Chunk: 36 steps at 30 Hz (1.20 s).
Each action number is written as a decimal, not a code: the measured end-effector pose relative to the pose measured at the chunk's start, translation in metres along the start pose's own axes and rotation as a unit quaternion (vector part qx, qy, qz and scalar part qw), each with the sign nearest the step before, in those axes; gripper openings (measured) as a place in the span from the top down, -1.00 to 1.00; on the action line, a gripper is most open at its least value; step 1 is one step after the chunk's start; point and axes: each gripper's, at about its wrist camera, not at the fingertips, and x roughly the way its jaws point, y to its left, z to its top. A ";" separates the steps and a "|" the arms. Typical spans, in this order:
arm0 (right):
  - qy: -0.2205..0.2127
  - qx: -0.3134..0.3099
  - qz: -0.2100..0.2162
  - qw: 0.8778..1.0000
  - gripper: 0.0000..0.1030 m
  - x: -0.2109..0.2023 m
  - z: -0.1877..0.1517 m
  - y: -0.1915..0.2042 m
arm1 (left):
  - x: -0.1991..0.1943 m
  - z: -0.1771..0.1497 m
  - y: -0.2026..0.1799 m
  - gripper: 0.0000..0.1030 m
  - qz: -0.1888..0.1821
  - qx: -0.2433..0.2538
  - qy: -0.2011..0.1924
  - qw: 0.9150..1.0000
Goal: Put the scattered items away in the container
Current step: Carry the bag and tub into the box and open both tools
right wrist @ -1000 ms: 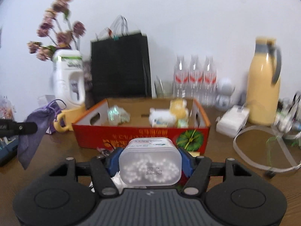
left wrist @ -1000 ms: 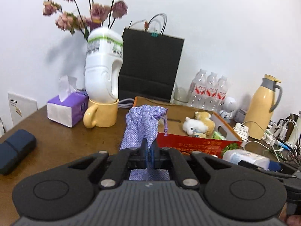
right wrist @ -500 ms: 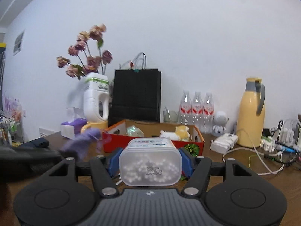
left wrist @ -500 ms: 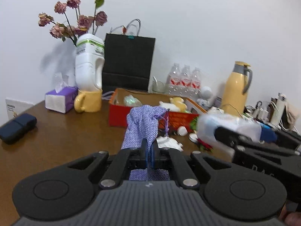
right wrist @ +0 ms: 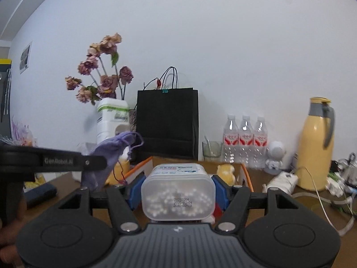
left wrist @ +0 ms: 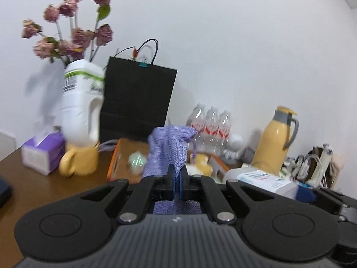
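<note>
Carrying two items at once, both mid-air and not yet dropped: nearest in the left wrist view, the left hand-held gripper (left wrist: 177, 182) has its jaws pressed together on a fold of the purple drawstring pouch (left wrist: 168, 149), which sticks up in front of the fingers, off the worktop (left wrist: 33, 183). Nearest in the right wrist view, the right hand-held gripper (right wrist: 177, 188) pinches the clear plastic tub of white beads (right wrist: 177, 197) across its sides, blue pads against both walls, tub clear of the surface. The left gripper's arm and hanging pouch also show at the left of that view. Just beyond both, the red-orange cardboard box (right wrist: 246, 176) sits mid-worktop; it reads as the container. Already inside: a yellow plush toy (right wrist: 226, 172) and a shiny greenish wrapped thing (left wrist: 136, 161), blurred. So part done, by my read; pouch and tub still need to go over the box rim and be released. Whether more loose items remain low on the worktop cannot be told, the grippers hide it. Farther back, likely not part of the tidy: yellow mug (left wrist: 79, 162) and tissue box (left wrist: 42, 154) at left, black paper bag (right wrist: 167, 122), three water bottles (right wrist: 245, 137), and yellow thermos (right wrist: 315, 145) at far right by the wall.
</note>
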 end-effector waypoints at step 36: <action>0.354 0.100 0.046 0.929 -0.26 0.356 -0.013 -0.027 | 0.232 0.048 0.097 0.03 0.064 -0.059 0.207 0.975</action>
